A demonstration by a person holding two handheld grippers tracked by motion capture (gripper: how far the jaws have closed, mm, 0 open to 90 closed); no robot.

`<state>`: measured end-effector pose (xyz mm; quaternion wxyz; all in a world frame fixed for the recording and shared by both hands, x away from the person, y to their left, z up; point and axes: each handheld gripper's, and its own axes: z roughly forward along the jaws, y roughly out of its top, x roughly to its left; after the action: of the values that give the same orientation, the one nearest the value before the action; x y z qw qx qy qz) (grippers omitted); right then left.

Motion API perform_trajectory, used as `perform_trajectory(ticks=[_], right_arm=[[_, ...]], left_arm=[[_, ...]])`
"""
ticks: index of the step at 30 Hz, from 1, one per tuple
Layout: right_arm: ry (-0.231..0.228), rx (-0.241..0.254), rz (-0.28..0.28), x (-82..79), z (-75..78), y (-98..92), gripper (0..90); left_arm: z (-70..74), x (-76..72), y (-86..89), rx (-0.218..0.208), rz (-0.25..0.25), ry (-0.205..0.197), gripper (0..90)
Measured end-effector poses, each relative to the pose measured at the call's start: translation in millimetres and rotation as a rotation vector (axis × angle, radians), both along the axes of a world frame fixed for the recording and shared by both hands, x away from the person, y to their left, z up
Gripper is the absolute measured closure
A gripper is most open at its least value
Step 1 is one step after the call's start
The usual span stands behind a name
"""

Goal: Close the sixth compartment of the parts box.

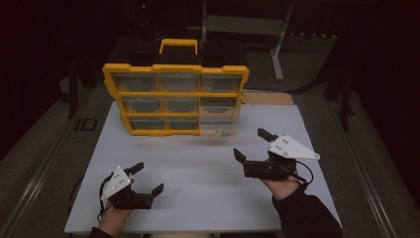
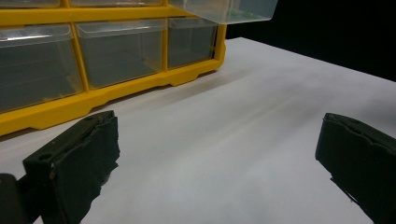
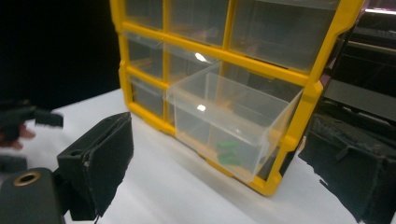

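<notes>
Drawer out, both claws empty, contents untouched.
My right claw is spread near the clear plastic drawer pulled from the yellow organizer cabinet at the white table's far edge; my left claw is spread by the near-left corner. Right gripper view shows small green pieces inside; high view blurs them.

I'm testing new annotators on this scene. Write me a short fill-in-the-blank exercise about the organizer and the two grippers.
1. The frame of the drawer organizer is coloured ____.
2. The pulled-out clear drawer holds small ____ pieces.
3. The jaws of the left gripper and right gripper stand ____, holding nothing.
4. The organizer stands on a ____ table.

Missing words: yellow; green; open; white
</notes>
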<state>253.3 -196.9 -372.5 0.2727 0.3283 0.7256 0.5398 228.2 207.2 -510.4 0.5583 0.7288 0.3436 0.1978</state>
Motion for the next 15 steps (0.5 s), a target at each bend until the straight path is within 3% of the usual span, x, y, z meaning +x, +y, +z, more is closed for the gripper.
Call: perform_trajectory(ticks=[5,15], right_arm=[[0.014,0.016,-0.086,6.4,-4.7,21.0,9.0],[0.052,-0.009,-0.101,15.5,-25.6,46.6,15.0]], left_arm=[[0.1,-0.3,-0.3,0.002,-0.004,-0.002,0.0],[0.2,-0.4,-0.1,0.003,-0.008,-0.005,0.0]])
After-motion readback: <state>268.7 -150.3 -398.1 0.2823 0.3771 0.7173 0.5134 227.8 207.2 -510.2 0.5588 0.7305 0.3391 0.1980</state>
